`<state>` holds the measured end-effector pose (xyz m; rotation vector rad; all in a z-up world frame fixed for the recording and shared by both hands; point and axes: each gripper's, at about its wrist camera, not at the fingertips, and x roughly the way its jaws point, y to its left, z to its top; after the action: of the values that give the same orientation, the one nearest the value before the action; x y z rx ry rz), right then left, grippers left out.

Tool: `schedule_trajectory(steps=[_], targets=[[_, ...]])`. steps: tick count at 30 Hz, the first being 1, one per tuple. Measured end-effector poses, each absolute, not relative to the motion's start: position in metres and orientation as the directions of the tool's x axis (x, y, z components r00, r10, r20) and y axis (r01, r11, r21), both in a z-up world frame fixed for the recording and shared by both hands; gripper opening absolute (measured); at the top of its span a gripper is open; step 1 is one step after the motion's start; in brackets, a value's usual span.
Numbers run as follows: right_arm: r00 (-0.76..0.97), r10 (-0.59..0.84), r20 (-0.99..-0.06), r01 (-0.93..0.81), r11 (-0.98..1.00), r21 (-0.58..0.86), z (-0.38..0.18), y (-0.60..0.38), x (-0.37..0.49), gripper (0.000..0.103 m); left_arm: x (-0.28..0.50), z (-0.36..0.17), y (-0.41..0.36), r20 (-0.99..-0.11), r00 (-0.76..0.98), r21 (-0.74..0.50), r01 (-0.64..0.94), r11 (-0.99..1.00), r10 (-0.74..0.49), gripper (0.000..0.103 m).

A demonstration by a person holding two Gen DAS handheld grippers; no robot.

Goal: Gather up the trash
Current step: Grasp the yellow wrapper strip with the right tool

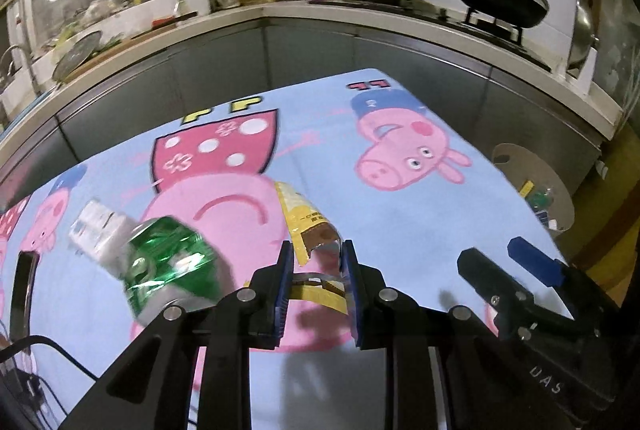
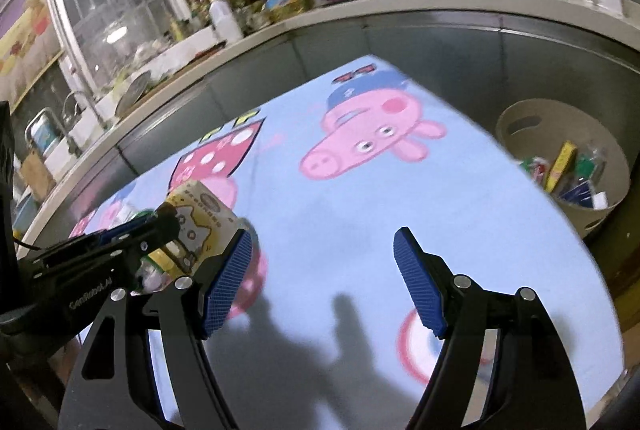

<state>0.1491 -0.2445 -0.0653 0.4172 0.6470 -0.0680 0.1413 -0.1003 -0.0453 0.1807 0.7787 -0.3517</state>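
Observation:
A yellow snack packet (image 1: 304, 218) with a torn foil end sticks up between the blue pads of my left gripper (image 1: 316, 270), which is shut on it above the blue cartoon tablecloth (image 1: 400, 222). In the right wrist view the same packet (image 2: 200, 220) shows a cartoon print, with the left gripper (image 2: 168, 220) at the left. A crushed green plastic bottle (image 1: 172, 266) and a white packet (image 1: 96, 230) lie on the cloth just left of it. My right gripper (image 2: 324, 282) stands open with nothing between its fingers and appears to the right (image 1: 494, 250).
A beige round bin (image 2: 516, 114) holding several pieces of trash stands beyond the table's right edge (image 1: 516, 154). A dark phone (image 1: 24, 290) with a cable lies at the far left. A kitchen counter with woks and bottles runs behind the table.

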Motion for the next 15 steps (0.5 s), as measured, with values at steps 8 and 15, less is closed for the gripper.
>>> schedule_trajectory(steps=[8, 15], targets=[[0.75, 0.133, -0.648, 0.124, 0.934, 0.335, -0.076, -0.199, 0.159, 0.073, 0.14, -0.051, -0.057, -0.707, 0.674, 0.02, 0.32, 0.947, -0.213, 0.024], [0.703, 0.192, -0.685, 0.077, 0.937, 0.342, -0.089, -0.166, 0.164, 0.072, 0.126, -0.062, -0.002, -0.696, 0.696, 0.012, 0.257, 0.966, -0.176, 0.029]])
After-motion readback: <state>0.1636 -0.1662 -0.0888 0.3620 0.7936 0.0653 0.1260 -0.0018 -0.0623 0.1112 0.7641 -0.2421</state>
